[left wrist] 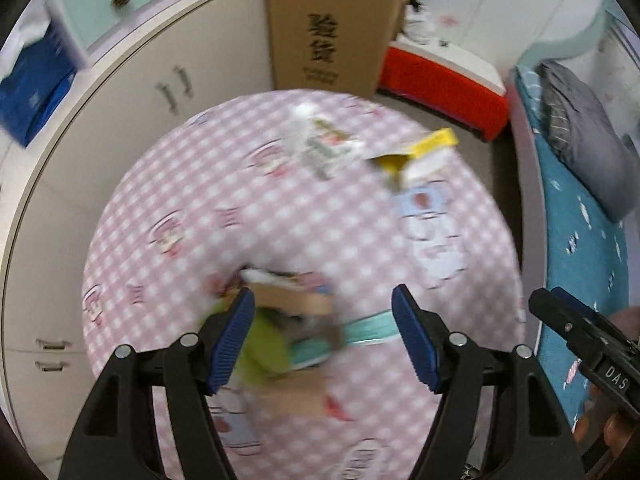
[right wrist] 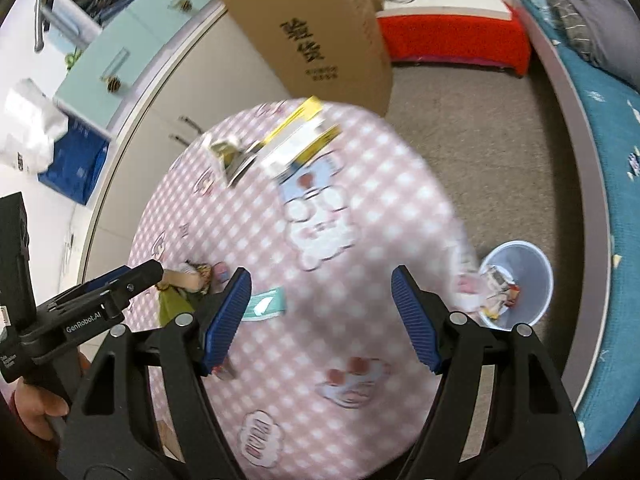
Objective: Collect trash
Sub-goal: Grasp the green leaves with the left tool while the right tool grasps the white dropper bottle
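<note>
Around the pink checked table [right wrist: 360,208] lie two clusters of trash, one bin [right wrist: 536,280] beside it, while both the left gripper [left wrist: 323,336] and right gripper [right wrist: 321,316] gape wide, empty.

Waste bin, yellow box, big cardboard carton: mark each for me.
waste bin [right wrist: 536,256]: right wrist view, on the far inner wall near the rim.
yellow box [right wrist: 298,140]: right wrist view, on its white top face.
cardboard carton [left wrist: 324,24]: left wrist view, on the printed front face.
</note>
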`<state>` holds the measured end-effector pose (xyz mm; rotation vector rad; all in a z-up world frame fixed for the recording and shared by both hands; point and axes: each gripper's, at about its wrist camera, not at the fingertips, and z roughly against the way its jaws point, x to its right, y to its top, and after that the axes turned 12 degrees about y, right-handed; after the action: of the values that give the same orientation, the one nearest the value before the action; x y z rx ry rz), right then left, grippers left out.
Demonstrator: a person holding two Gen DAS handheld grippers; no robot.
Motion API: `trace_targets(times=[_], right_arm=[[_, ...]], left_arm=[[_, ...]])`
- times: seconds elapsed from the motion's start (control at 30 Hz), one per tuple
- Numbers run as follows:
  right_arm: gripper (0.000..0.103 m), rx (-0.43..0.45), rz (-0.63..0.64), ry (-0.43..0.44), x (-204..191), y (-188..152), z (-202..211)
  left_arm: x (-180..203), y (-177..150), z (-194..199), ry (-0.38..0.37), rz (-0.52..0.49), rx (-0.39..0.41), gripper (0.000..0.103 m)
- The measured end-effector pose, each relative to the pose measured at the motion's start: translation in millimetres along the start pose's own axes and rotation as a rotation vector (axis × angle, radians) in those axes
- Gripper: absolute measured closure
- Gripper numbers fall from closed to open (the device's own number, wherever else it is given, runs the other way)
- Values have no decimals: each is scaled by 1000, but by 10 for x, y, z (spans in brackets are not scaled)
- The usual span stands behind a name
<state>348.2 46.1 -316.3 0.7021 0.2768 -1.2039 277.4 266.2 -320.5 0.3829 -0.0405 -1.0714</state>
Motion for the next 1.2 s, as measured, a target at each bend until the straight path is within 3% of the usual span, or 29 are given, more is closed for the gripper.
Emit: trace_targets(times=[0.3,0.37,0.47,0.53,0.57,0.87,1.03,1.1,1.2], right_arm=[[31,-50,25,-2,-496,-108,-606],[31,-62,38,0,-591,-124,-717],[31,-75,56,1,-711,-133,-844],[31,-84,71,3,-793,-134,-930],[31,-90,78,5,-835,-137,-976],[33,-150,166,19,-1141,-197,-1344],[47,-203,268,12,-1299,-222,-1621],[65,-231,291,6,-1314,-236,-1712],[70,-255,337,2,-1345,-258,-1767]], left_arm=[[-494,-86,-455,-8,-40,-63,34],[-518,-104,-550,-26,-55,-76,38],[-516,-126,-665,-52,-89,-100,55],[-494,-148,-727,-73,-117,-114,86],[-491,-161,-744,-76,-133,-109,92],[-776,-136,-490,-78,-125,-23,95],[-891,-132,-422,-55,-109,-7,95],[-928,-132,-402,-42,-104,-1,95],[-971,-117,-355,-30,-87,11,95]])
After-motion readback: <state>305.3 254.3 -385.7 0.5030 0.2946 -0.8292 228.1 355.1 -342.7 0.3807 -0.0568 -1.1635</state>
